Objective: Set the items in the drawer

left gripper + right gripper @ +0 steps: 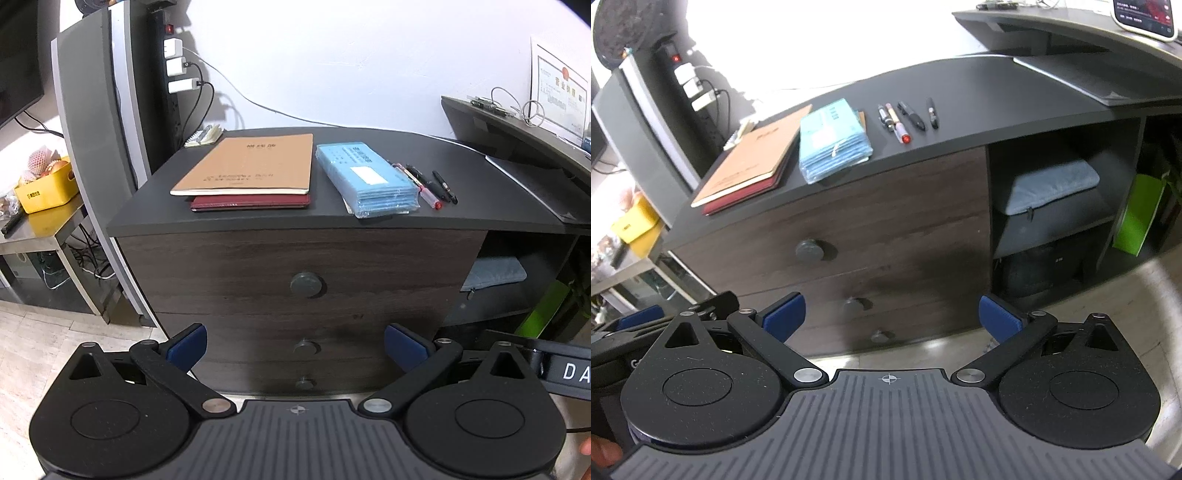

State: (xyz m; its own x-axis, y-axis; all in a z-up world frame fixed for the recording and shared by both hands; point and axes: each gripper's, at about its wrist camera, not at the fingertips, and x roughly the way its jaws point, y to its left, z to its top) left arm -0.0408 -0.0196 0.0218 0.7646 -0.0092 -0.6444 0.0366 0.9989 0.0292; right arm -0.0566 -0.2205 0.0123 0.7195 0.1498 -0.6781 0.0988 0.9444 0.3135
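Observation:
A dark wood cabinet has three shut drawers, each with a round grey knob; the top knob (306, 285) (810, 250) faces me. On its black top lie a tan notebook (245, 165) (753, 155) over a dark red folder (251, 203) (738, 201), a wrapped stack of blue booklets (365, 179) (833, 142) and several pens (430, 184) (908, 116). My left gripper (295, 345) is open and empty, in front of the lower drawers. My right gripper (892, 317) is open and empty too, low and off to the cabinet's right.
An open shelf right of the drawers holds a grey pouch (1052, 186) (495, 273); a green bag (1137, 218) stands beyond. A power strip with chargers (175, 66) hangs at the back left. A yellow basket (48, 188) sits on a low side table.

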